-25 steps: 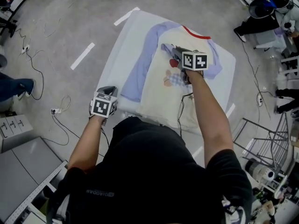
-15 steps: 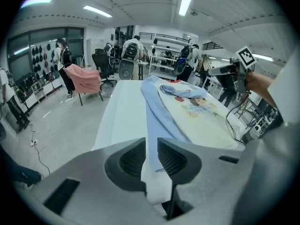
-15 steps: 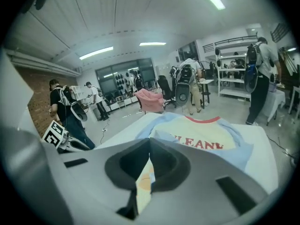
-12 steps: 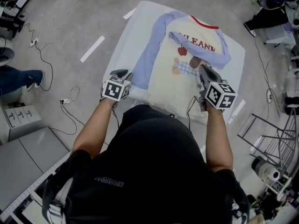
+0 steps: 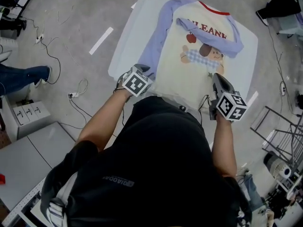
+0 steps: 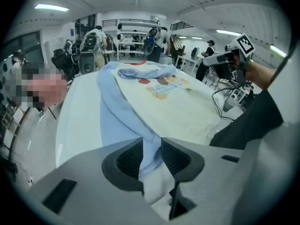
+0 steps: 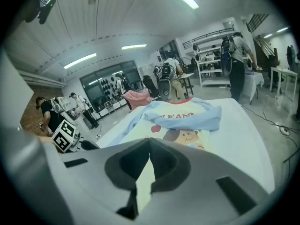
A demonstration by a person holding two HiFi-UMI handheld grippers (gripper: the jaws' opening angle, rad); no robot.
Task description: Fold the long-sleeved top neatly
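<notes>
Blocking the top's (image 5: 184,82) near hem is the person's torso (image 5: 156,164).

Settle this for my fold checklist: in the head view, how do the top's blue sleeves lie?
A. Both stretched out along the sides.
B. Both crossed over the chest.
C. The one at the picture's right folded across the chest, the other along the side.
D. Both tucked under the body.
C: the folded sleeve lies across the chest of the top just under the lettering, while the other sleeve runs straight along its side.
</notes>
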